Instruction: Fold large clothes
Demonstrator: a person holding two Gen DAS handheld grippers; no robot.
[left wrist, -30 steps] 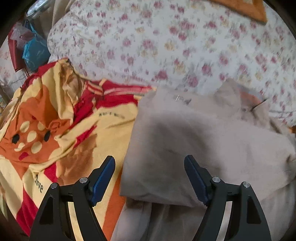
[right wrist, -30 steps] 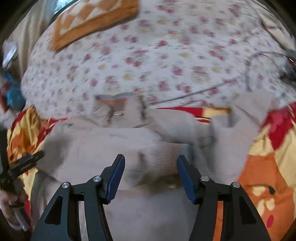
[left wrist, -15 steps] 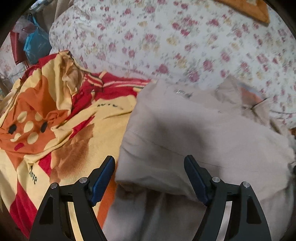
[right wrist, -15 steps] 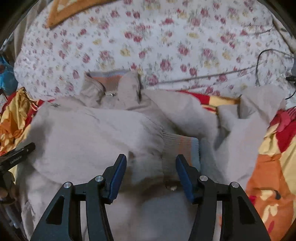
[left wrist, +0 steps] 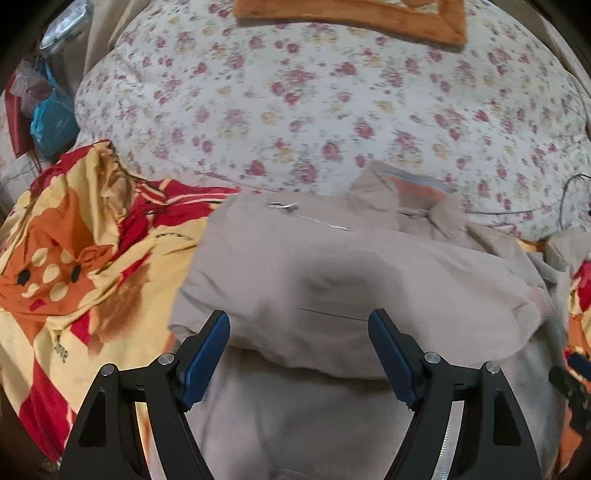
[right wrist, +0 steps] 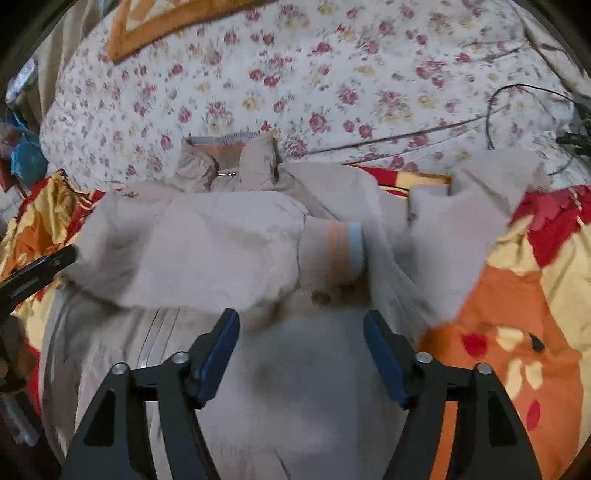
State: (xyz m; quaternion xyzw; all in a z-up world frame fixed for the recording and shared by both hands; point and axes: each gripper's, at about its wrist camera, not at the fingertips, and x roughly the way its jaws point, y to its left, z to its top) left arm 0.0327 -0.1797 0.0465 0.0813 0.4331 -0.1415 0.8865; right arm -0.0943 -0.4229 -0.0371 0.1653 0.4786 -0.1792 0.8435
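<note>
I count one jacket (right wrist: pixel 207 243), two claws, one cartoon blanket (left wrist: pixel 74 258), one flowered quilt (left wrist: pixel 332 103) and one orange-bordered cloth (left wrist: pixel 369 18) at the far end of the bed.

The jacket is beige and lies on the bed on top of the red, yellow and orange blanket, its collar (right wrist: pixel 229 151) toward the flowered quilt. The collar's ribbed lining is striped grey and orange, and a small metal zip pull (right wrist: pixel 227 173) shows just below it. One sleeve is folded across the chest, and its ribbed cuff (right wrist: pixel 341 251), banded orange and pale blue, rests near the middle of the body. A second stretch of beige cloth (right wrist: pixel 461 229) is rumpled on the right side, partly over the blanket. A zip line (right wrist: pixel 155 339) runs down the lower front.

My left claw (left wrist: pixel 299 354) hangs over the folded sleeve with its blue pads spread wide and nothing between them. My right claw (right wrist: pixel 301 354) has just been opening; its pads stand apart above the lower body of the jacket, below the cuff, pressing on nothing. A black cable (right wrist: pixel 517 110) trails across the quilt on the right. Blue bags (left wrist: pixel 51 125) hang at the far left.
</note>
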